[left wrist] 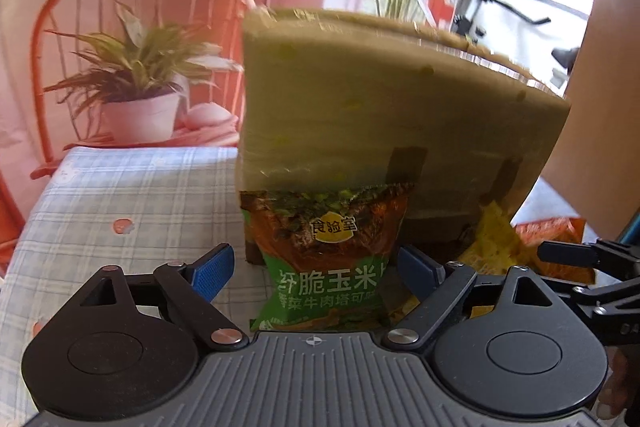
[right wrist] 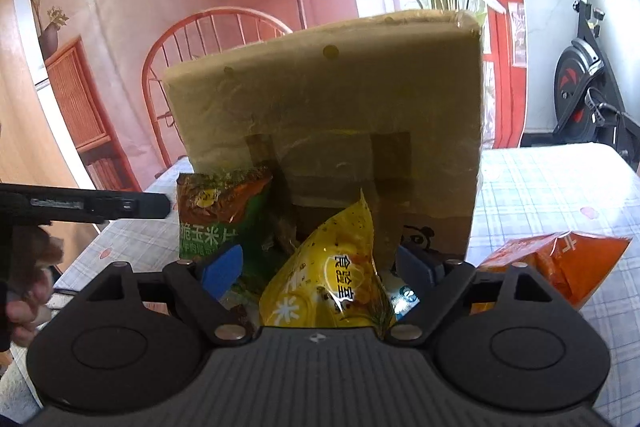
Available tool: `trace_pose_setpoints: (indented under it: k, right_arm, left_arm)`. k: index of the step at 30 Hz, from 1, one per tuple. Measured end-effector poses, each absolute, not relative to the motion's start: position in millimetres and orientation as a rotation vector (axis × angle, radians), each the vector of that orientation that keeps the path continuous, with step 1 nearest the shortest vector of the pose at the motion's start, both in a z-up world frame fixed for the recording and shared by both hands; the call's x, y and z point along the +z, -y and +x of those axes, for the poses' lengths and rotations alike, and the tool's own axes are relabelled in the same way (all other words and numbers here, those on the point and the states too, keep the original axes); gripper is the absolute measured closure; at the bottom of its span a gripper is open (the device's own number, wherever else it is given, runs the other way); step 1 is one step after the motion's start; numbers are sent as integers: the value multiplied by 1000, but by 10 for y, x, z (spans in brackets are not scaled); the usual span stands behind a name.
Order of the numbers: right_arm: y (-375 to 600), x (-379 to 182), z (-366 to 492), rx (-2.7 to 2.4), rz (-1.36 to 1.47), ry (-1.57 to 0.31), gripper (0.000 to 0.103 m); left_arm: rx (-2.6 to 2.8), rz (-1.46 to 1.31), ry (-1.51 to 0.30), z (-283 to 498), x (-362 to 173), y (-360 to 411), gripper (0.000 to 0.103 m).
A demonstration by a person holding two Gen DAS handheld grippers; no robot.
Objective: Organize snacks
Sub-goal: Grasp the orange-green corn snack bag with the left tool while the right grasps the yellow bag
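Left gripper (left wrist: pixel 316 269): fingers spread wide either side of the green snack bag (left wrist: pixel 324 259), not pressing it.
Right gripper (right wrist: pixel 320 263): fingers open, straddling the yellow snack bag (right wrist: pixel 324 283).
Box (right wrist: pixel 328 115): stands on the checked worktop (right wrist: pixel 560 187); both bags lean on its front, probably ready for packing.
Orange bag (right wrist: pixel 560 267): lies apart, right of the box.
Box opening: hidden, so cannot tell.

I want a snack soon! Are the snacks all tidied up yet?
Not yet. Nothing looks put away: the green bag, yellow bag and orange bag lie on the table in front of the cardboard box. Both the left gripper and right gripper are open, each framing a bag but holding nothing.
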State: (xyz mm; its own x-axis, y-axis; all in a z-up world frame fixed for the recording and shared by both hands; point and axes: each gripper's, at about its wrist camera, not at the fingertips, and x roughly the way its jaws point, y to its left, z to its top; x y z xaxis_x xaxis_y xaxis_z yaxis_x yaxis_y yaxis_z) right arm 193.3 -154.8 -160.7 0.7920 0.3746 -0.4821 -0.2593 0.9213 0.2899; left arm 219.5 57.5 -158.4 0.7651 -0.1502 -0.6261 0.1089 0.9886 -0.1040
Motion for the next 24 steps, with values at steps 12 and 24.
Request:
trace_pose_setpoints:
  k: [12, 24]
  right_arm:
    - [1490, -1760, 2134, 345, 158, -643, 13]
    - [1431, -1894, 2207, 344, 168, -688, 12]
  left_arm:
    - [-165, -81, -769, 2477, -1901, -488, 13]
    - [-174, -180, -774, 2547, -2044, -613, 22]
